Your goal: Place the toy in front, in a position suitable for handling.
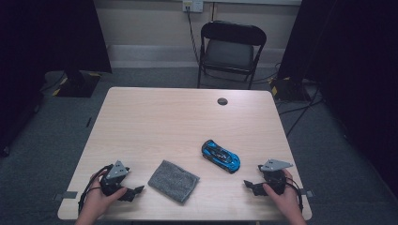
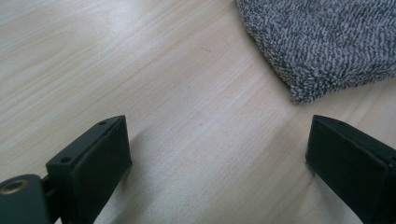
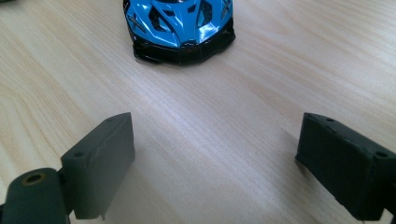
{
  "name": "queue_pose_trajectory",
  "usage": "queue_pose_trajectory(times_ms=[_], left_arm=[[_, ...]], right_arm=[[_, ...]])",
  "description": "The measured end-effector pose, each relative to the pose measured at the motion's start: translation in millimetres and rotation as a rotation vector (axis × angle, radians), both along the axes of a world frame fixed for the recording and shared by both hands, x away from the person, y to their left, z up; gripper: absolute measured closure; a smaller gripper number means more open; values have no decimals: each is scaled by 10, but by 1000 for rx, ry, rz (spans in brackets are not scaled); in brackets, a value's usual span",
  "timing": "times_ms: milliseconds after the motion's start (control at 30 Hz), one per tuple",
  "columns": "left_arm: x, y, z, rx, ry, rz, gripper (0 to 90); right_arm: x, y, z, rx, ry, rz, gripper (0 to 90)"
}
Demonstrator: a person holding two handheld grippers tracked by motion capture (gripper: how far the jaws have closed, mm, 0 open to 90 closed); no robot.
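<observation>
A blue toy car (image 1: 220, 155) with black trim stands on the light wooden table (image 1: 159, 122), right of centre; its black-edged end (image 3: 180, 28) faces my right gripper. A folded grey cloth (image 1: 173, 180) lies near the front edge, and its corner (image 2: 322, 46) reaches into the left gripper view. My left gripper (image 1: 136, 192) rests at the front left, open, jaws pointing toward the cloth with bare wood between them (image 2: 217, 154). My right gripper (image 1: 249, 185) rests at the front right, open and empty (image 3: 215, 163), a short way from the car.
A dark round cable port (image 1: 222, 101) sits in the table near its far edge. Behind the table stands a black folding chair (image 1: 232, 49). Black curtains hang at both sides, and cables run across the grey floor at the right.
</observation>
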State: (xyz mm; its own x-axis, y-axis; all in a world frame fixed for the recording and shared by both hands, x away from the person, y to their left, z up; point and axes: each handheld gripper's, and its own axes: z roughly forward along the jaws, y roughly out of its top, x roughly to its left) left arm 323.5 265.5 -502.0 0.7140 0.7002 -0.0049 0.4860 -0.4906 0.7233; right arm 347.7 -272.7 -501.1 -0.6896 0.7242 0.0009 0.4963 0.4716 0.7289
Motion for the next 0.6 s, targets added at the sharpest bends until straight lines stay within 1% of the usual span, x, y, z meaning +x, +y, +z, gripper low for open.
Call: queue_pose_trajectory(times_ms=[133,267,333,367,433,567,600], left_arm=[[0,0,0,0,1,1,58],[0,0,0,-1,1,0,57],[1,1,0,0,1,-1,57],[0,1,0,-1,1,0,57],[0,0,0,-1,1,1,57],[0,0,0,-1,1,0,57],[0,0,0,-1,1,0,57]], right_arm=[[8,-3,-1,-1,0,9,95],[12,5,1,-1,4,4,95],[44,13,42,-19,25,7,164],[64,20,65,-15,34,17,181],[107,46,98,14,47,19,156],[219,153,182,60,42,29,156],[255,191,208,61,40,33,155]])
